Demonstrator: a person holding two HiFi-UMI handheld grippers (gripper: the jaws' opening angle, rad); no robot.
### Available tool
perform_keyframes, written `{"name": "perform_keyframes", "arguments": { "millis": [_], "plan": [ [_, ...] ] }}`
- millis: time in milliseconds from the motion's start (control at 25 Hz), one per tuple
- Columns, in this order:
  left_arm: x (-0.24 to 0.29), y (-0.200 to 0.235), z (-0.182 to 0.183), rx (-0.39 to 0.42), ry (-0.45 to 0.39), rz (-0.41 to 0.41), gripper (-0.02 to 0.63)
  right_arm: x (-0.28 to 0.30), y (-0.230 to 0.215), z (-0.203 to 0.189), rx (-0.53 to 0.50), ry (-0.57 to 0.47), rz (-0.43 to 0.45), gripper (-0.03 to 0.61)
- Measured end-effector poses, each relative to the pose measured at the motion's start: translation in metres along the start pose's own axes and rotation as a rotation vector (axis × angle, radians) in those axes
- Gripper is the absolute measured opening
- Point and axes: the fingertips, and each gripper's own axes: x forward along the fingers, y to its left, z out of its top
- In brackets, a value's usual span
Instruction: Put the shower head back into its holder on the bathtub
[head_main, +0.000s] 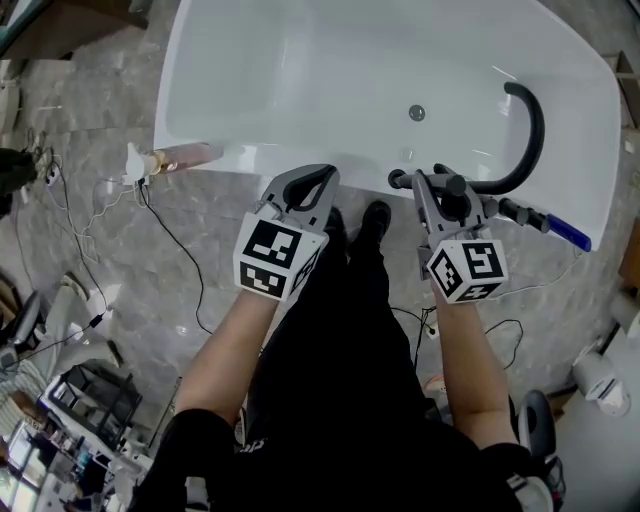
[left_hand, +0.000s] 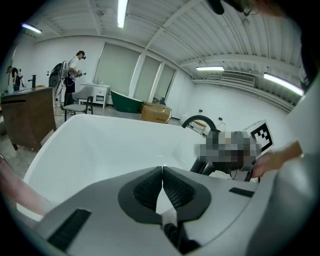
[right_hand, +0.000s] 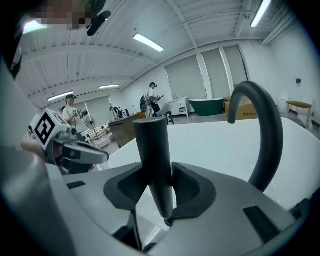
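One white bathtub (head_main: 240, 60) fills the top of the head view, and the person stands at its near rim. There are two grippers, one in each hand, both out over that rim.

The left gripper (head_main: 322, 178) is near the middle of the rim. Its jaws are closed tip to tip with nothing between them (left_hand: 162, 167).

The right gripper (head_main: 440, 183) is toward the tub's right end. Its jaws stand partly apart, and their pads are clamped on the shower head (right_hand: 152, 150).

One black curved spout (head_main: 535, 130) rises from the near rim just right of that gripper and arches over the basin.

There is one shower head (head_main: 400, 180), a dark, slim cylinder. Its long axis runs along the near rim, crosswise to the jaws, with one end pointing left toward the left gripper. In the right gripper view it stands nearly upright between the pads (right_hand: 159, 167), the narrower end low.

One round drain (head_main: 417, 113) sits in the tub floor, well apart from both grippers.
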Motion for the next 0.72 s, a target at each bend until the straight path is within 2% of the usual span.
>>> {"name": "perform_keyframes", "arguments": {
  "millis": [360, 720],
  "plan": [
    [0.005, -0.004, 0.008, -0.006, -0.013, -0.012, 0.018, 0.011, -0.011, -0.036, -0.001, 0.077, -0.039, 0.153],
    [-0.002, -0.006, 0.01, -0.019, -0.006, 0.005, 0.018, 0.02, -0.002, -0.064, 0.005, 0.147, 0.012, 0.183]
  ]
}}
